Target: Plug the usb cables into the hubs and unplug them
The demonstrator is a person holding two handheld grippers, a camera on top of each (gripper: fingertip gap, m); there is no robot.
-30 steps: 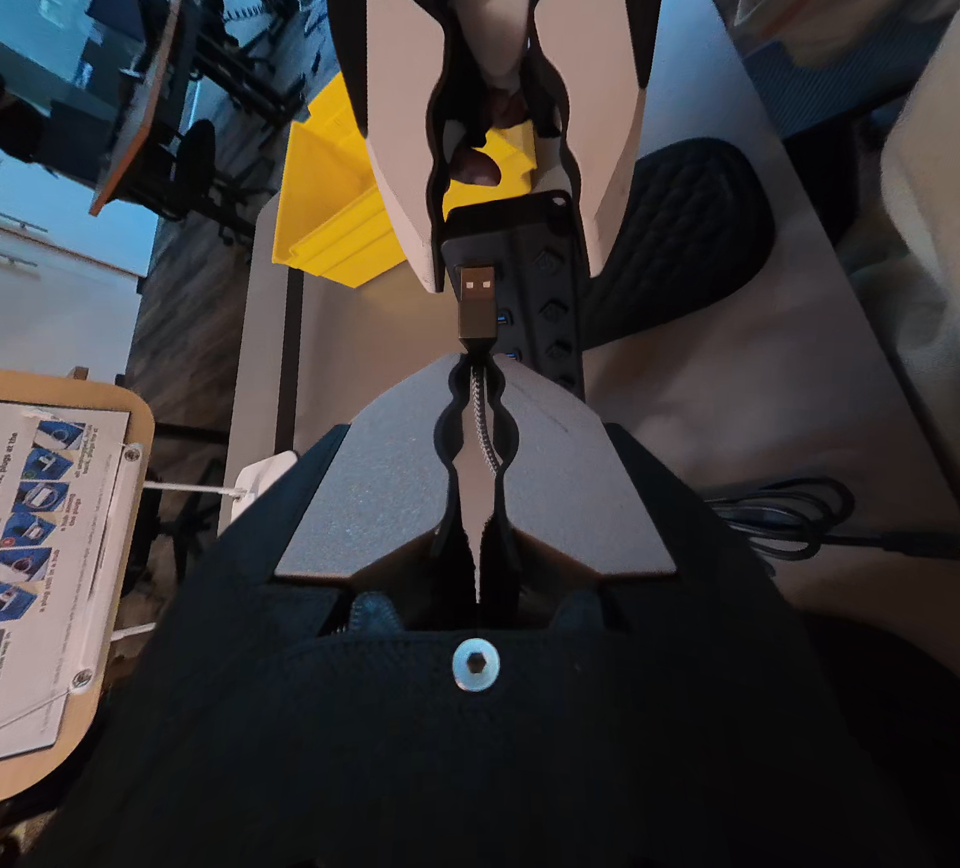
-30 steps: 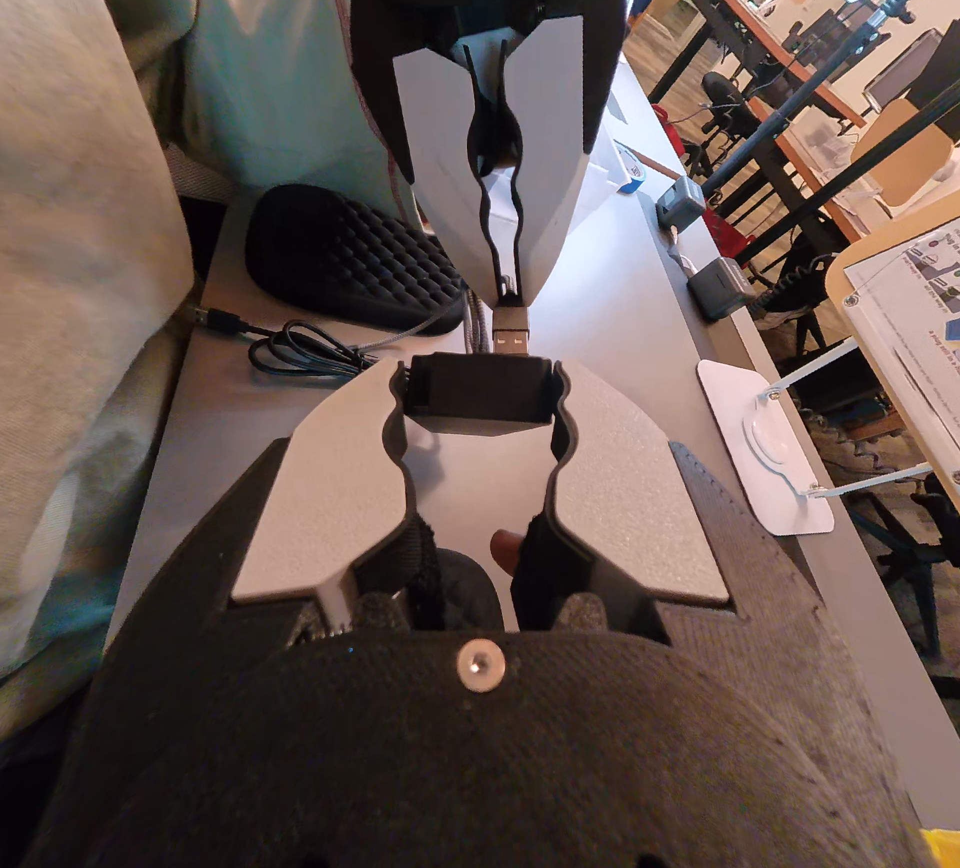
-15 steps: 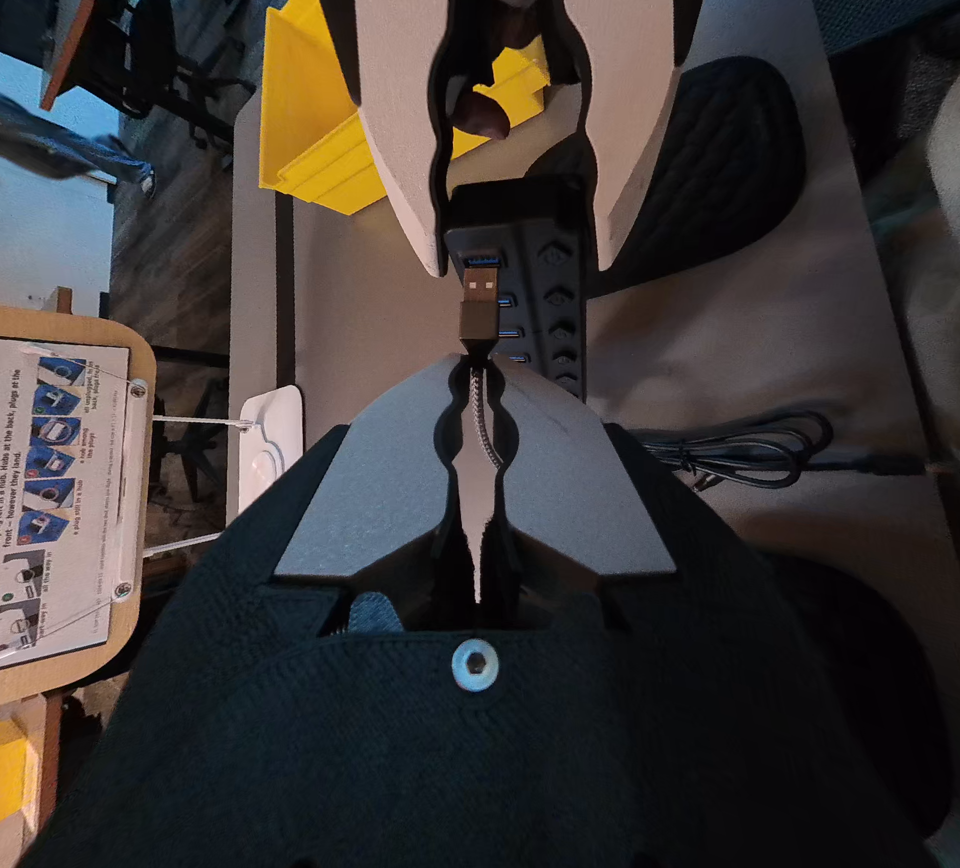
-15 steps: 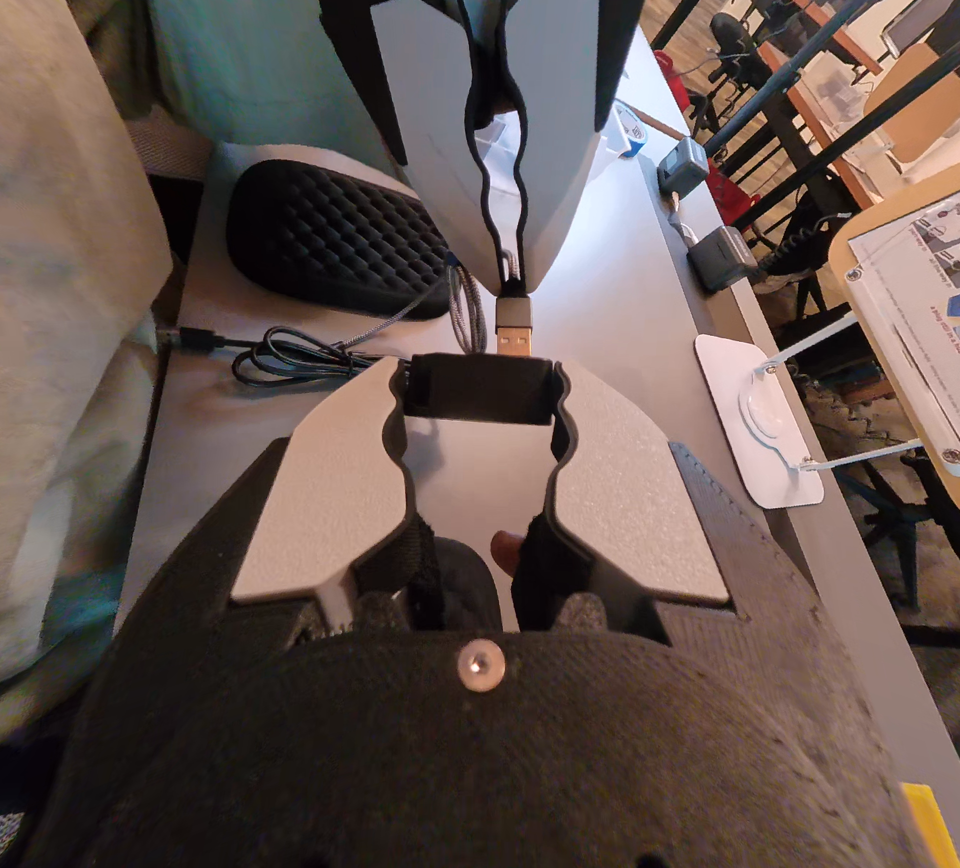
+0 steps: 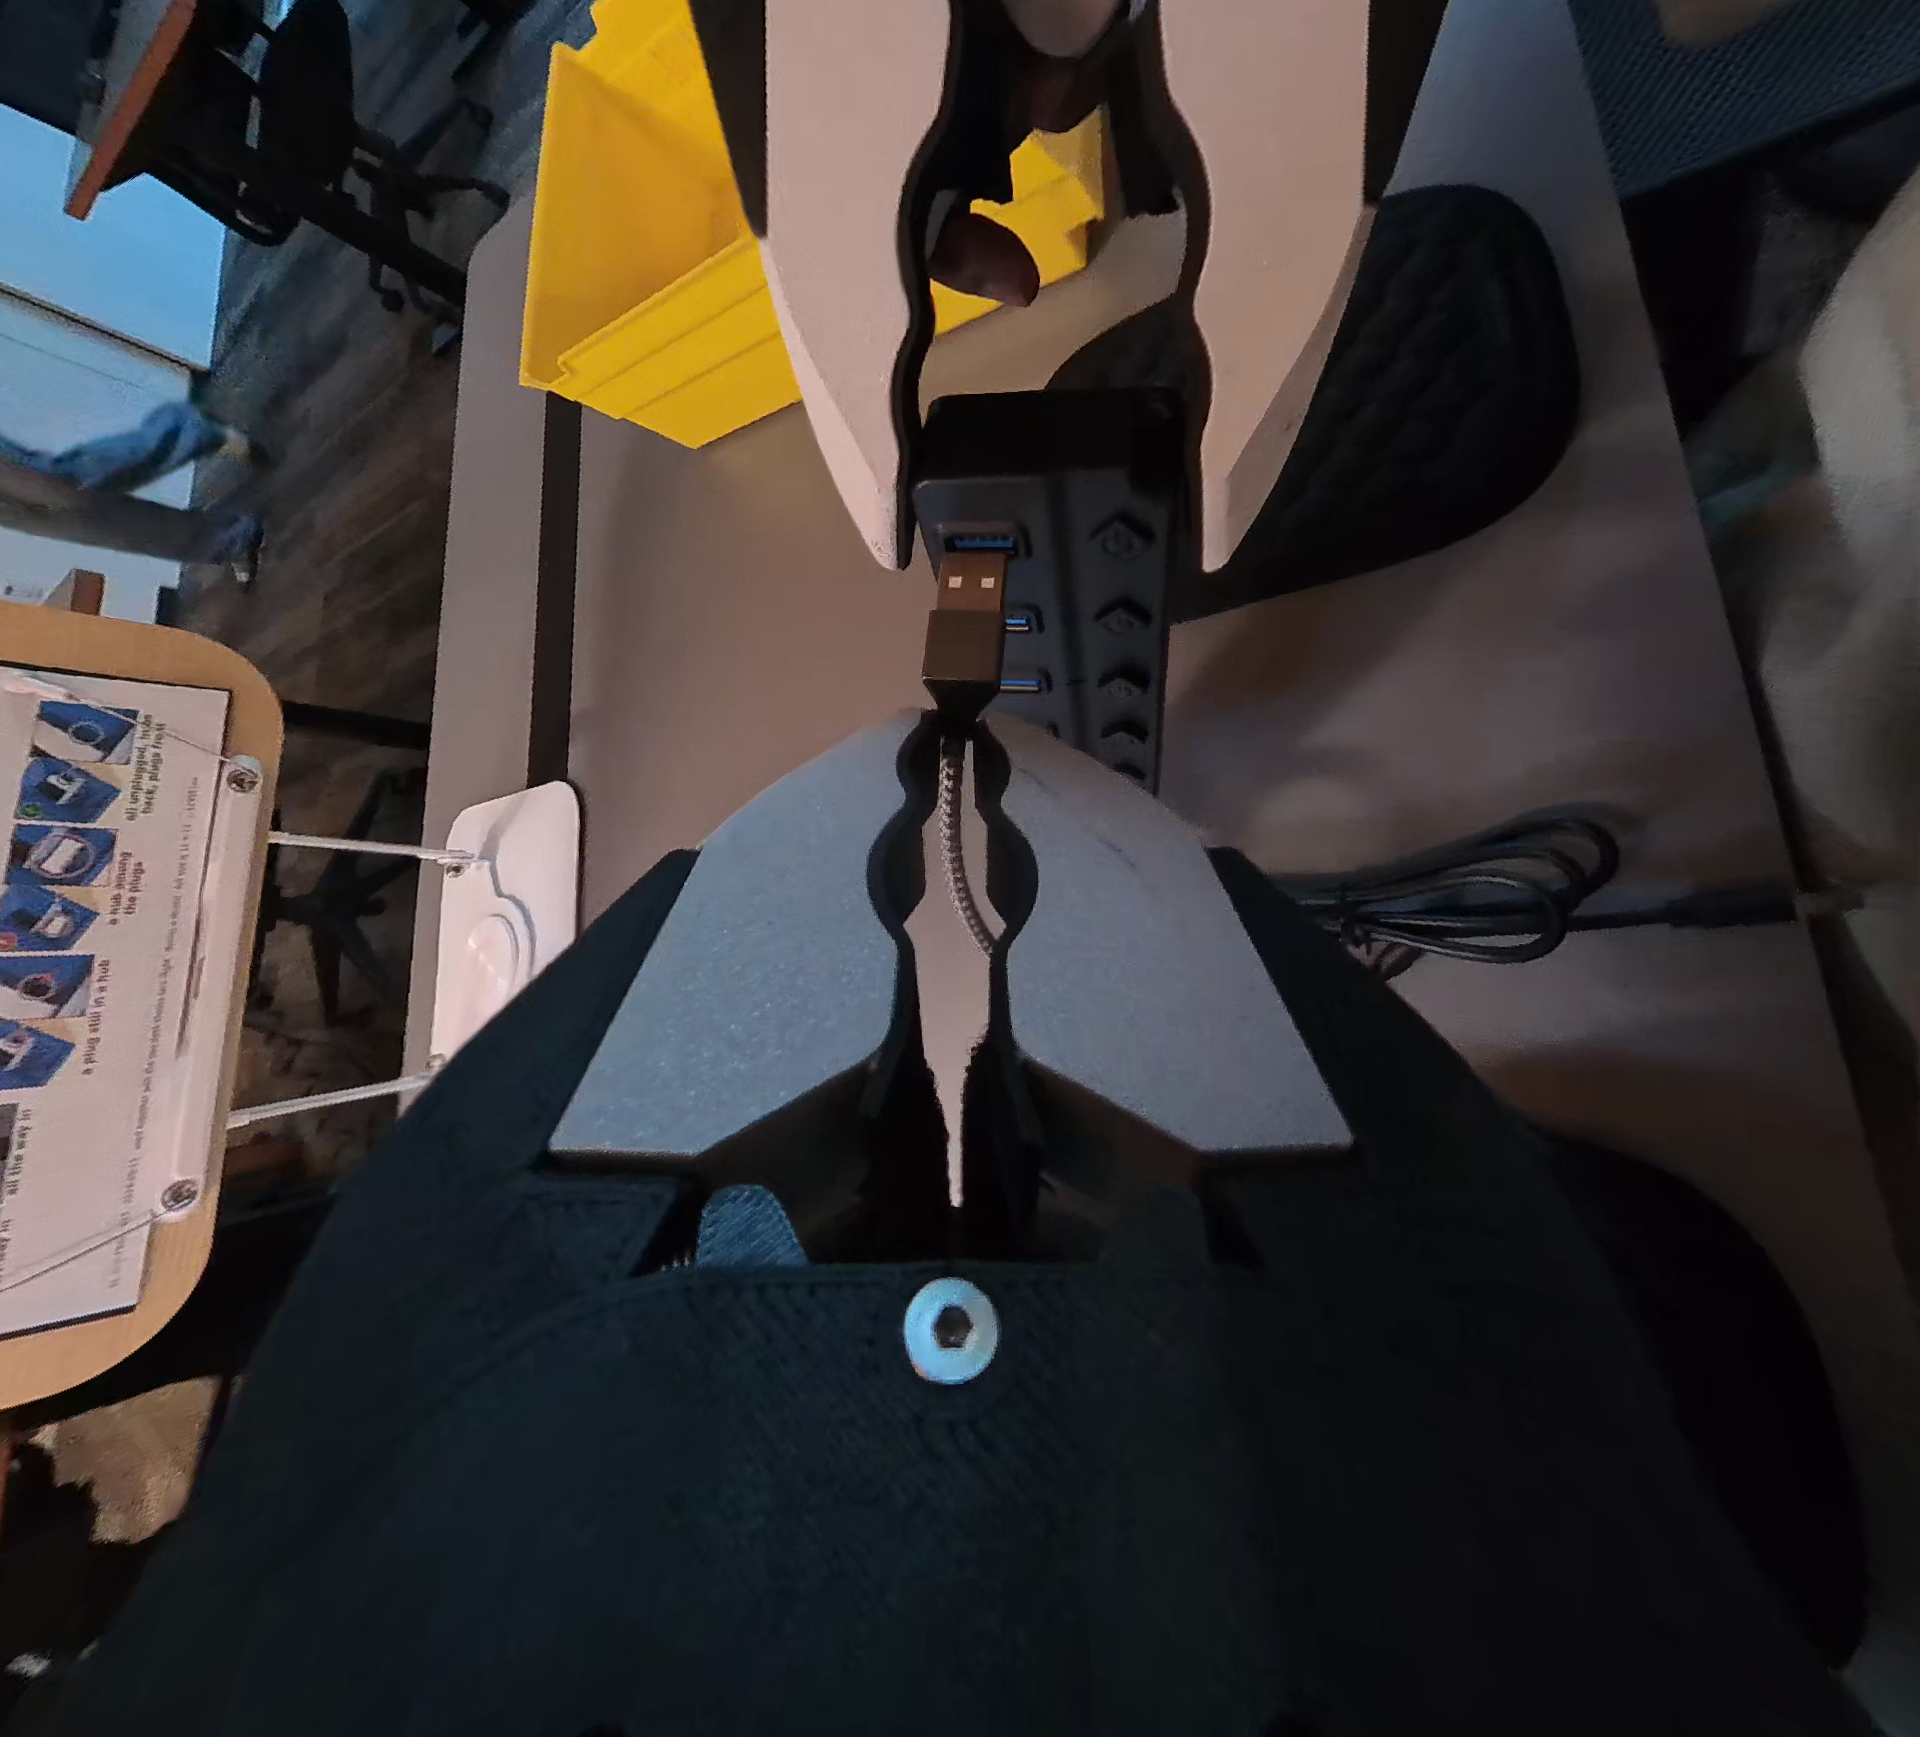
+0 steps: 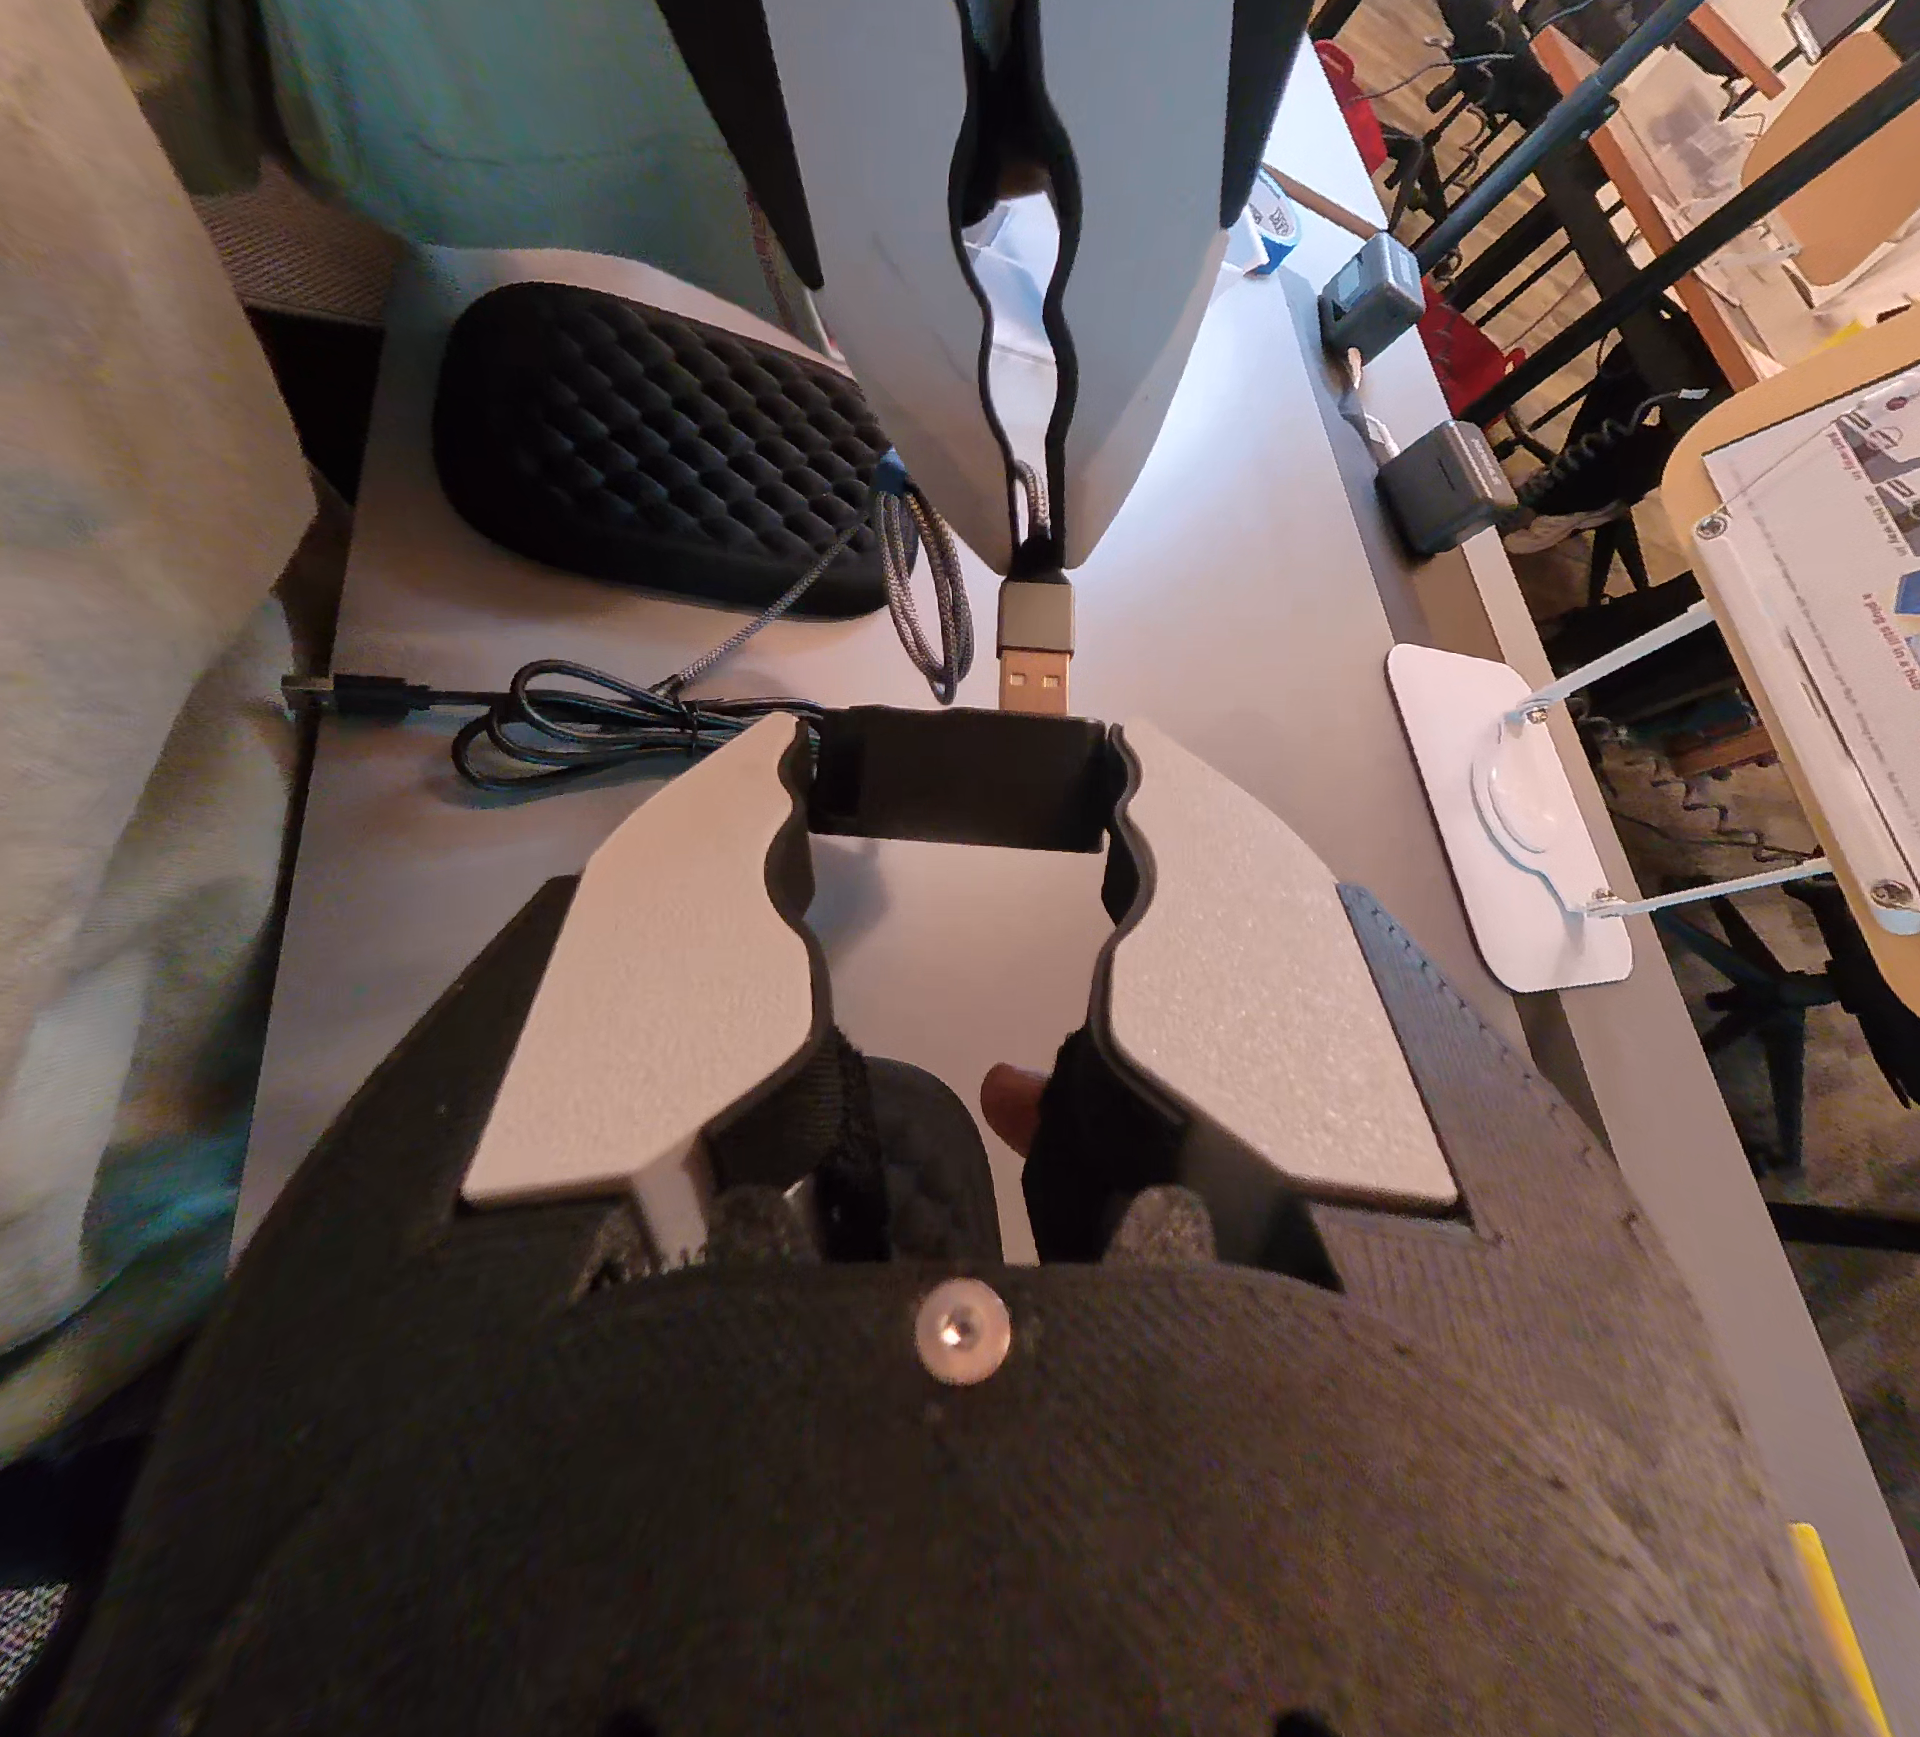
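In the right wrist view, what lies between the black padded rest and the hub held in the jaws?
The grey braided cable, looped, and a coiled thin black cable lie on the table between the padded rest and the hub, seen in the right wrist view.

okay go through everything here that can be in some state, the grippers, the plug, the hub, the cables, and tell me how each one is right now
Left gripper: shut on the braided cable just behind the plug.
Right gripper: shut on the hub's end.
Plug: unplugged, tip at the hub's end port.
Hub: held off the table; visible ports empty.
Braided cable: looped, hanging slack.
Black cable: coiled on the table, loose.
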